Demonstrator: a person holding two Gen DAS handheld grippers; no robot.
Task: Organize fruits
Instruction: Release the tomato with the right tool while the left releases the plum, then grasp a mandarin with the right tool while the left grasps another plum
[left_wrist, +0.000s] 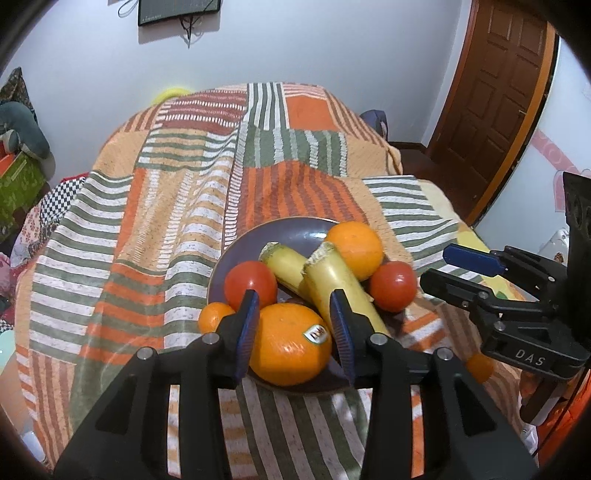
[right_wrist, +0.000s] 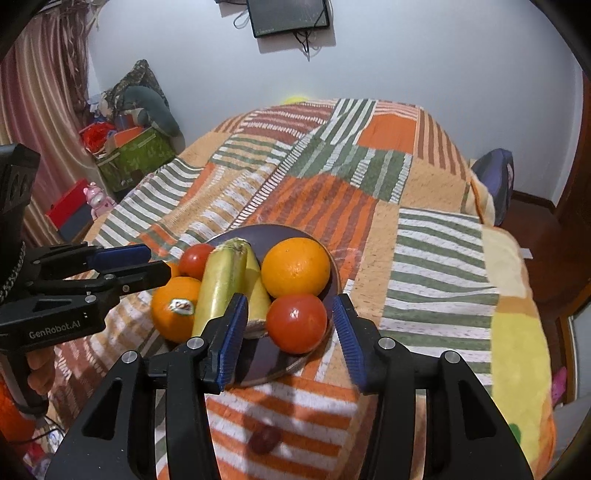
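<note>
A dark plate (left_wrist: 295, 230) (right_wrist: 280, 236) on a striped bedspread holds two oranges, two red tomatoes and two yellow-green banana pieces. My left gripper (left_wrist: 295, 325) is open, its jaws either side of the stickered orange (left_wrist: 288, 343) without closing on it. A small orange (left_wrist: 214, 315) lies just left of the plate. My right gripper (right_wrist: 291, 332) is open, its jaws either side of a tomato (right_wrist: 297, 321). The other orange (right_wrist: 295, 266) sits behind that tomato. The right gripper also shows in the left wrist view (left_wrist: 439, 266), and the left gripper in the right wrist view (right_wrist: 147, 264).
The striped bedspread (left_wrist: 166, 206) covers a bed. A small dark red fruit (right_wrist: 264, 437) lies on the cloth in front of the plate. Boxes and cushions (right_wrist: 133, 147) stand at the left wall, a wooden door (left_wrist: 495, 110) at the right.
</note>
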